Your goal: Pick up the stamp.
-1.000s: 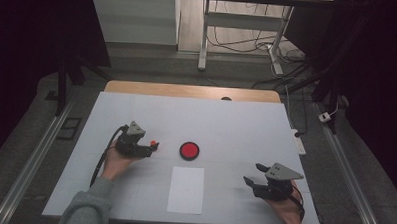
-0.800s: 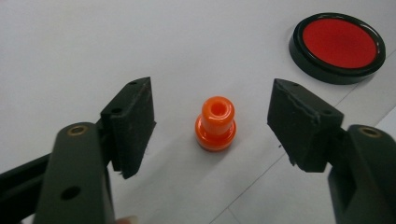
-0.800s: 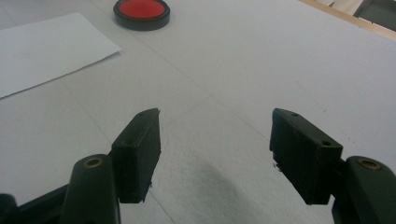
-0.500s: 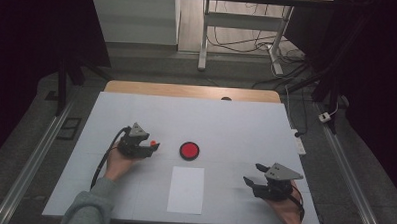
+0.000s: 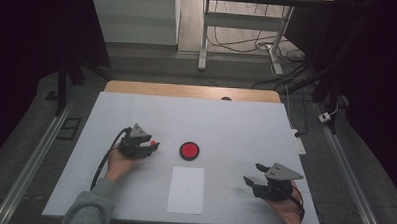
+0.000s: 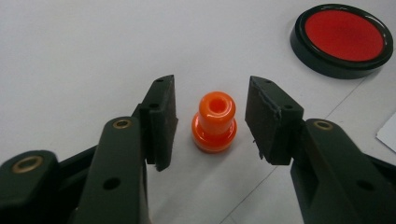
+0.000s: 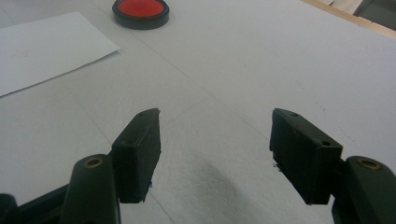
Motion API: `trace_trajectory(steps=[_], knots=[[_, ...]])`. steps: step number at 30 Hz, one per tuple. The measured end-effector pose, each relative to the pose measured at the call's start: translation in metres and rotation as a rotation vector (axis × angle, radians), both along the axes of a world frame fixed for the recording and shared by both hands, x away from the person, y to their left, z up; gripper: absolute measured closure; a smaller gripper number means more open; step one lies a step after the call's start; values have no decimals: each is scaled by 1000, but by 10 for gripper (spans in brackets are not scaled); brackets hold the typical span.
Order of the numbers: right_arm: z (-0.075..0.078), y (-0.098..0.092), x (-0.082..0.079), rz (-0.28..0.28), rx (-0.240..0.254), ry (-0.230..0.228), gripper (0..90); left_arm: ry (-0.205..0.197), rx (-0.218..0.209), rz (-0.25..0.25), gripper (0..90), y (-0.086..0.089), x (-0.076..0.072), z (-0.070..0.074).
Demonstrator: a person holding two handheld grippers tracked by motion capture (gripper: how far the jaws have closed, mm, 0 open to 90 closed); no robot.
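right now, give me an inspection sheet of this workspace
surface: white table, wooden strip along its far edge
job's things: orange peg upright between the left gripper's jaws, gaps on both sides
clutter: red disc in a black rim, sheet of paper
grippers: left gripper has just been closing, pads not yet on the peg; right gripper open, nothing between its jaws
cables: black cable trails from the left gripper
surroundings: dim floor with wires, desk legs beyond the table

Left claw (image 5: 153, 145) brackets the orange piece (image 5: 153, 142) beside the red disc (image 5: 189, 150).
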State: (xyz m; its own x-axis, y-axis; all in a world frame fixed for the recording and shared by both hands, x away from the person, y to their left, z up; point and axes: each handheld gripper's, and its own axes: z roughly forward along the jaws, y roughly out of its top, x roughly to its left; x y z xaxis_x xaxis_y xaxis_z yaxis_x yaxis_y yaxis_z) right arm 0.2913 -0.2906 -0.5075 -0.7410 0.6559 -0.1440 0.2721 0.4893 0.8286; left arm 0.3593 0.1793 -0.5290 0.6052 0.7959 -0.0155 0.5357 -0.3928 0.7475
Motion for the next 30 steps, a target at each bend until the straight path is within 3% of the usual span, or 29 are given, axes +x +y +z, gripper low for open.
trace_trajectory(steps=[30], knots=[[0, 1, 0, 1, -1, -2, 335, -14, -13, -11, 718, 0, 0, -4]])
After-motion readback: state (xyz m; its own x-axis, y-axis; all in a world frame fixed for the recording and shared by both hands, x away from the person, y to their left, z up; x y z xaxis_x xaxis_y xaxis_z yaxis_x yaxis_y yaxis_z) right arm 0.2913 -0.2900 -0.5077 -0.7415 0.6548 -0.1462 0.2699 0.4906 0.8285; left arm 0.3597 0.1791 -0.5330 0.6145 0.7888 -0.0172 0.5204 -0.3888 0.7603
